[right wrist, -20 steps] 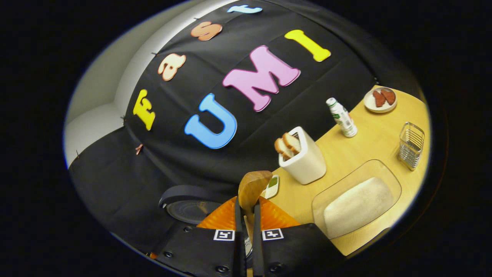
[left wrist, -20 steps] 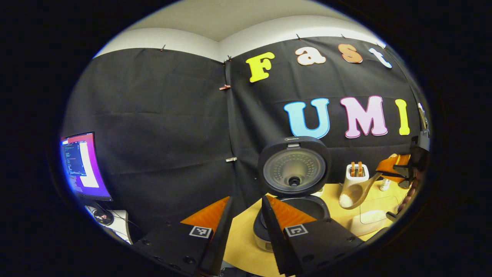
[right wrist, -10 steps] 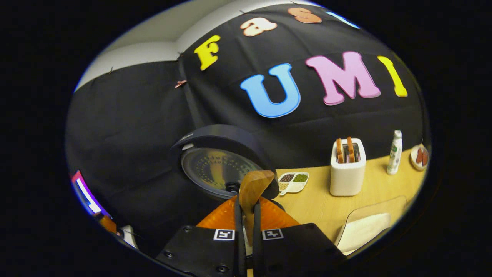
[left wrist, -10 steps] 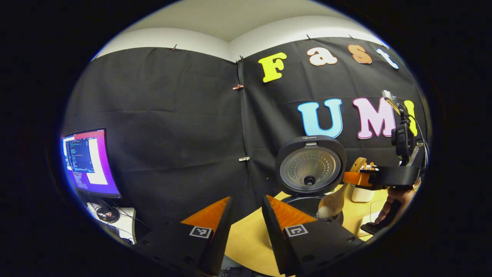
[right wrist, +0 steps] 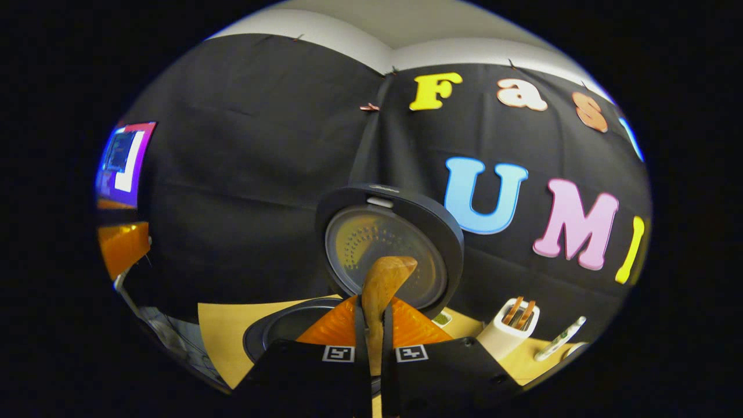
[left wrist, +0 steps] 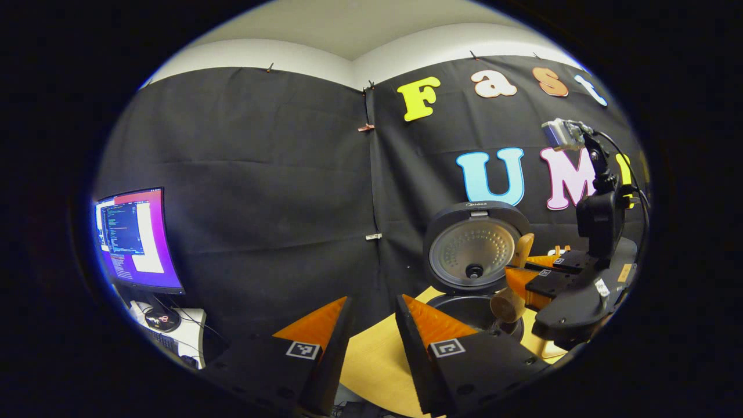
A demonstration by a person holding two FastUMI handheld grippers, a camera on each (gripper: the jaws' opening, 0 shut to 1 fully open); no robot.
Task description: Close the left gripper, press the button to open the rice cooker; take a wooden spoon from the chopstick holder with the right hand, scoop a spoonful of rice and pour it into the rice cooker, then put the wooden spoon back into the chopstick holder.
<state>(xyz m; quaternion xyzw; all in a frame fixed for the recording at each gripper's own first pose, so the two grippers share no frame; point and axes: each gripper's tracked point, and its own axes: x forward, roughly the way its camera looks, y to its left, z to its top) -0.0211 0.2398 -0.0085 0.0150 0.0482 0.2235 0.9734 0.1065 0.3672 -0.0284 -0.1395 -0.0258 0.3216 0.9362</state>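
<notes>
Swung leftward, the right tool (left wrist: 525, 277), clamped on the spoon (left wrist: 506, 305), now holds its tipped bowl over the cooker (left wrist: 473, 307) pot at lower right of the left gripper view, handle running back up-right, while the left tool (left wrist: 371, 325) hangs open.

we are in a staged recording booth, a lab set dressed as a kitchen. black cloth (left wrist: 249, 174) is clipped up as a wall below a plain white room corner (left wrist: 348, 46). on the far left a computer monitor (left wrist: 136, 241) glows above cables. on the right a light wooden table (right wrist: 223, 337) carries kitchen things: an open rice cooker (right wrist: 389, 249), a white toaster (right wrist: 511, 331) with bread slices, and a small bottle (right wrist: 560, 345).
</notes>
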